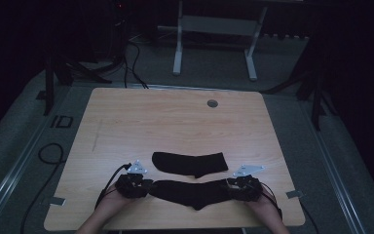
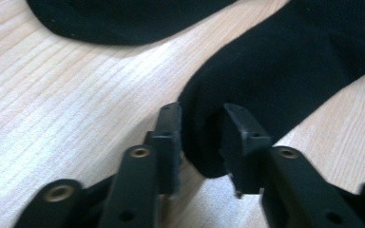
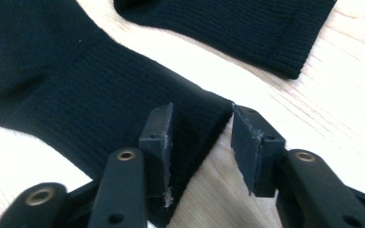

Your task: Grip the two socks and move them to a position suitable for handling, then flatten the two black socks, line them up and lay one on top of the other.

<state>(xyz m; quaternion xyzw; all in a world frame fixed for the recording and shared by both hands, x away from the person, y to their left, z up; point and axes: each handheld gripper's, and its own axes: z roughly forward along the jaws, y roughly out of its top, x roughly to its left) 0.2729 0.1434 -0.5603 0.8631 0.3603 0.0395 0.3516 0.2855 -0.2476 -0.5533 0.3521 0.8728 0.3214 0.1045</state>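
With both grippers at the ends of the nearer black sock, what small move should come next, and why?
Probably close both sets of jaws fully, then lift. The left gripper straddles the toe of the nearer black knitted sock, pads apparently touching. The right gripper has the cuff corner between its jaws with a gap at one pad. The farther black sock lies apart on the wooden table.

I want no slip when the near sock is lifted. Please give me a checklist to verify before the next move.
1. Left gripper has near sock toe between its jaws: ok.
2. Left pads pressing the fabric: cannot tell.
3. Right gripper around the cuff: ok.
4. Right pads pressing the cuff: not ok, a gap shows on one side.
5. Far sock lies apart from near sock: ok.
6. Near sock flat on table: ok.
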